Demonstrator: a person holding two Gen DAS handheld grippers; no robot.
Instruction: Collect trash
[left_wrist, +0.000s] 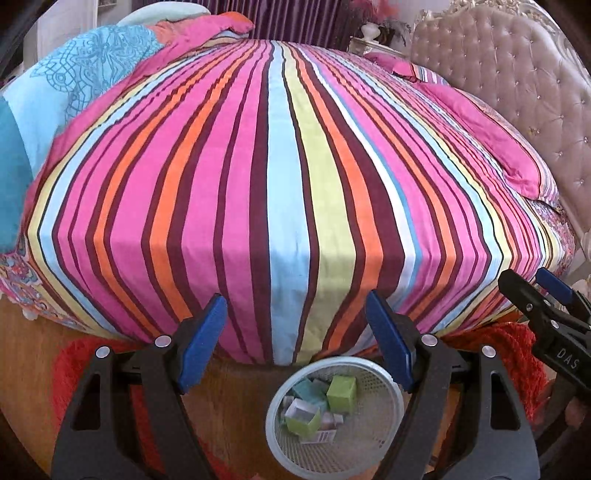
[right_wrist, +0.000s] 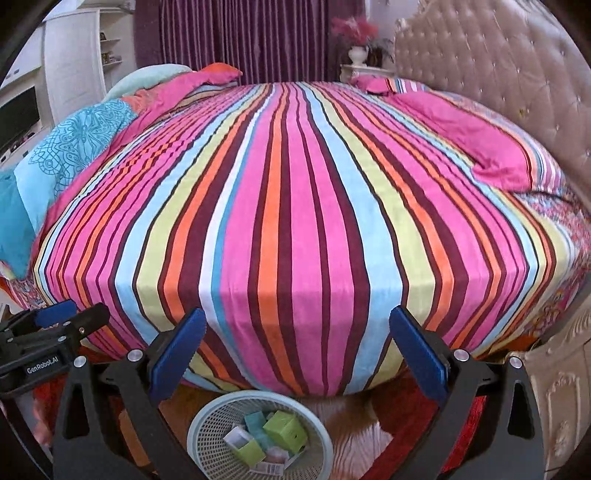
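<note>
A pale mesh waste basket (left_wrist: 275, 439) stands on the wooden floor at the foot of the striped bed; it also shows in the right wrist view (right_wrist: 207, 424). Inside it lie several small cartons, green (left_wrist: 341, 391) (right_wrist: 286, 430), teal and white. My left gripper (left_wrist: 295, 339) is open and empty, above and just behind the basket. My right gripper (right_wrist: 295, 354) is open and empty, above the basket and to its right. Each gripper shows at the edge of the other's view: the right gripper (left_wrist: 543, 291), the left gripper (right_wrist: 70, 314).
The bed (left_wrist: 295, 166) with a striped cover fills both views. A quilted headboard (left_wrist: 517, 85) stands at the right, pink pillows (right_wrist: 476, 136) near it, blue bedding (left_wrist: 74, 85) at the left. A red rug (left_wrist: 498, 350) lies on the floor by the bed. A carved nightstand (right_wrist: 554, 387) stands at the right.
</note>
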